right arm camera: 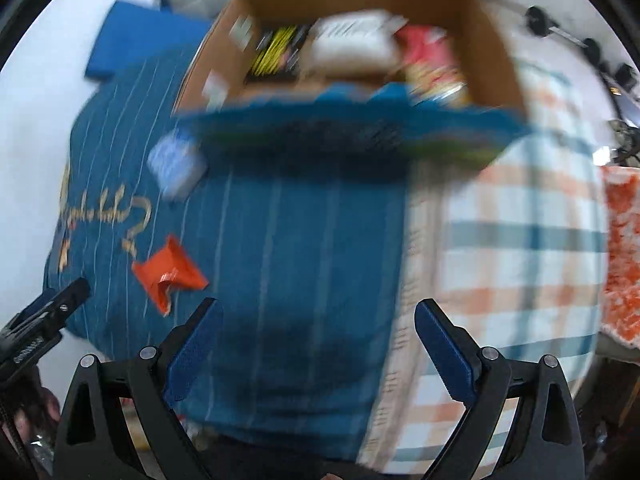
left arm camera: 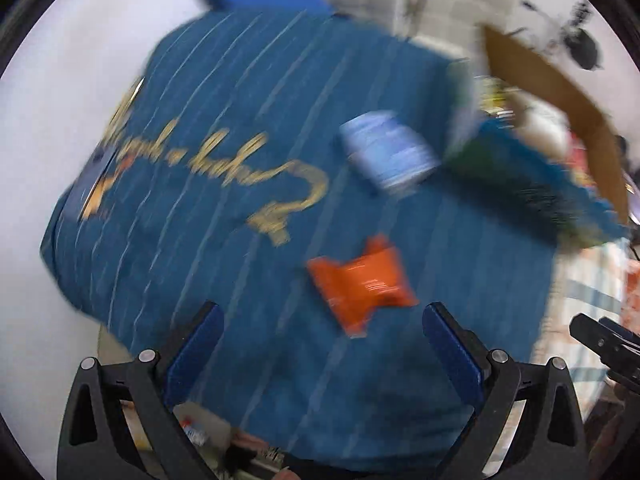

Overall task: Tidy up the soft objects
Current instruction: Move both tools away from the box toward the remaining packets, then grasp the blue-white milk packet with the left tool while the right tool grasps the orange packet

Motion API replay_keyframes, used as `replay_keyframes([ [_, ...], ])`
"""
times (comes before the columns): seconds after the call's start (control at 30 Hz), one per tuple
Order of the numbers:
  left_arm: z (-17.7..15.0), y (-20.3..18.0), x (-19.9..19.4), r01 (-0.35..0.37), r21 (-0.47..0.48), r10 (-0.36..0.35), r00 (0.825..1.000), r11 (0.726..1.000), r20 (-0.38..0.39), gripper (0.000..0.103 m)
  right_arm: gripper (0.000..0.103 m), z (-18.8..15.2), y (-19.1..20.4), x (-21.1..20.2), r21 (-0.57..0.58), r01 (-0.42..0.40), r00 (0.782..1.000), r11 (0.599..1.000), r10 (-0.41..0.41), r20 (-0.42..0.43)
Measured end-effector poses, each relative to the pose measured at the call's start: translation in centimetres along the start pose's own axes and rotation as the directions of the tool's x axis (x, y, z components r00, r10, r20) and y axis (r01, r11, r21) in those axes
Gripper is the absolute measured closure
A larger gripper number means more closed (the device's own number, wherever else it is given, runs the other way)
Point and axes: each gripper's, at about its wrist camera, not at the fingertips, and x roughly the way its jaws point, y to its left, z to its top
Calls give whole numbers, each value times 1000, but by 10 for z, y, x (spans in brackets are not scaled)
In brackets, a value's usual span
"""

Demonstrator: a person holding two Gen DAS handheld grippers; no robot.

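On the blue cloth (left arm camera: 248,128) both hand-held grippers, left (left arm camera: 322,344) and right (right arm camera: 318,338), hover released; next move probably: grasp the orange pouch (left arm camera: 362,280).

Glossy orange packet (left arm camera: 362,286), matt cardboard box (right arm camera: 494,40).

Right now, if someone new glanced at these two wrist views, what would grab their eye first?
Probably the bright orange crinkled packet, lying on the dark blue striped cloth with gold script just ahead of the open left tool. Next, the blurred blue-and-white packet farther back on the same cloth. In the right wrist view, an open brown cardboard box crammed with items sits at the far end, beside a checked orange-and-teal cloth.
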Motion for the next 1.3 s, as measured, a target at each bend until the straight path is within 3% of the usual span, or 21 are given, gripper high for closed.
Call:
replay_keyframes([
  [0.17,-14,57,52,-90,-89,81,992,992,-101,1,5,6,76,74,15,-105,981,994,106,-164],
  [0.27,-19,89,76,-117,-133,96,984,984,-152,1,5,12,105,116,141,-121,951,982,156,-267],
  [0.4,-20,121,100,-139,-167,104,974,976,-202,1,5,14,120,165,418,-154,893,895,307,-329],
  [0.47,-18,133,106,-142,-181,101,971,973,-216,1,5,13,123,189,549,-131,869,826,362,-337],
  [0.5,-18,137,108,-139,-186,97,971,973,-220,1,6,13,124,197,576,-115,863,809,368,-346],
  [0.53,-17,141,109,-139,-190,95,970,972,-223,1,9,11,126,207,618,-102,852,779,389,-351],
  [0.57,-16,142,108,-139,-192,94,970,972,-224,1,20,8,127,212,637,-97,842,765,404,-357],
  [0.6,-15,144,107,-137,-190,93,970,972,-224,1,41,5,128,219,651,-87,831,754,415,-370],
  [0.67,-12,146,107,-137,-189,92,969,972,-229,1,53,2,133,224,643,-80,813,762,423,-400],
  [0.73,-7,145,105,-119,-191,74,971,974,-228,1,58,2,135,217,583,-86,823,808,387,-415],
  [0.87,20,129,95,-70,-173,32,977,982,-213,1,59,9,118,181,392,-59,902,918,218,-374],
  [0.97,51,104,94,11,-172,-49,975,985,-215,1,59,17,89,153,306,3,946,952,97,-310],
  [1.03,77,86,98,98,-202,-141,968,974,-209,1,59,18,63,137,297,47,964,954,35,-264],
  [1.1,100,67,108,134,-215,-183,957,967,-224,1,59,19,44,129,318,72,971,945,6,-240],
  [1.23,137,39,142,209,-276,-291,909,938,-298,1,59,12,2,120,421,71,980,904,15,-198],
  [1.3,152,31,157,214,-309,-312,897,927,-313,1,59,9,-12,120,457,69,983,887,17,-183],
])
